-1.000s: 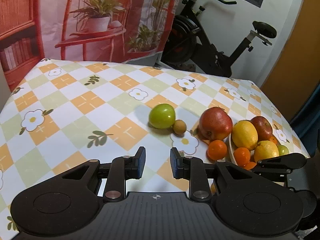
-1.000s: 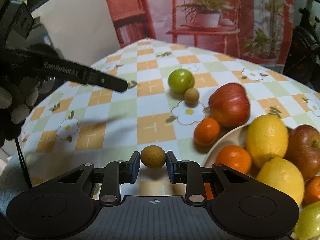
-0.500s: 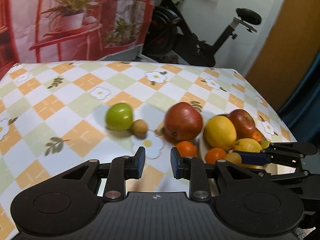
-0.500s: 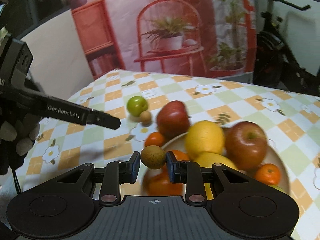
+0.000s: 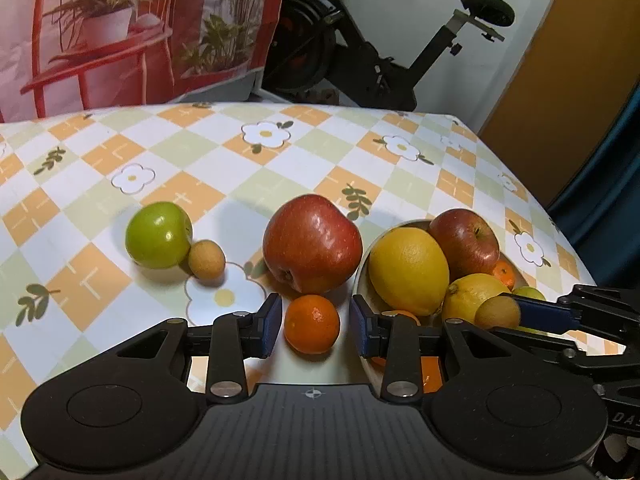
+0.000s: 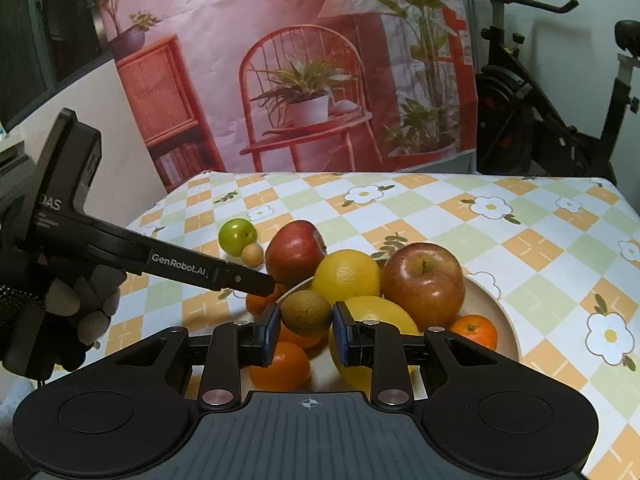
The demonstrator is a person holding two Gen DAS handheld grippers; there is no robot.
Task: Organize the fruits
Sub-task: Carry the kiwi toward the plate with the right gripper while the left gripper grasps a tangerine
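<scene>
Fruits [image 6: 346, 276] fill bowl [image 6: 498, 312]; left gripper [image 6: 256, 284] reads "GenRobot.AI".

The counter [image 5: 312, 152] is covered with a checked cloth in orange, green and white, with flowers. Directly on it lie a green apple [image 5: 158, 235], touching a small brown fruit [image 5: 206, 259], then a big red apple [image 5: 312, 243], a mandarin [image 5: 312, 323] just before it, and a cream bowl [image 6: 490, 304] full of fruit.
</scene>
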